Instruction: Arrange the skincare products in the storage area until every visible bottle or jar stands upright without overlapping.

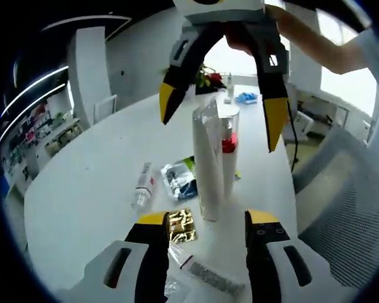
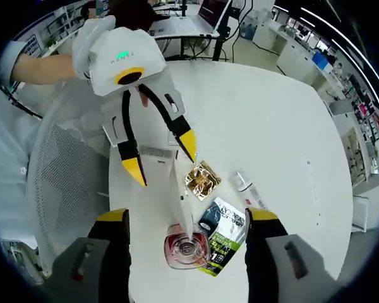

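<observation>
A white tube [image 1: 208, 165] stands upright on its cap on the white table [image 1: 95, 183]. Just behind it stands a clear bottle with a red collar [image 1: 229, 140]. My left gripper [image 1: 207, 221] is open, its jaws on either side of the tube's base and clear of it. My right gripper [image 1: 221, 117] hangs open from above, spanning the tops of both. From above, the tube [image 2: 170, 183] leans toward the clear bottle [image 2: 184, 249], with the left gripper [image 2: 163, 160] open around its crimped end. My right gripper [image 2: 187, 218] is open. A small bottle [image 1: 143, 183] lies on its side.
A gold foil packet [image 1: 182, 226], a printed sachet [image 1: 179, 180] and a flat packet [image 1: 208, 276] lie on the table near the tube. Red flowers [image 1: 208, 79] and a blue item [image 1: 245, 98] sit at the far end. A mesh chair [image 1: 347, 208] stands at the table's edge.
</observation>
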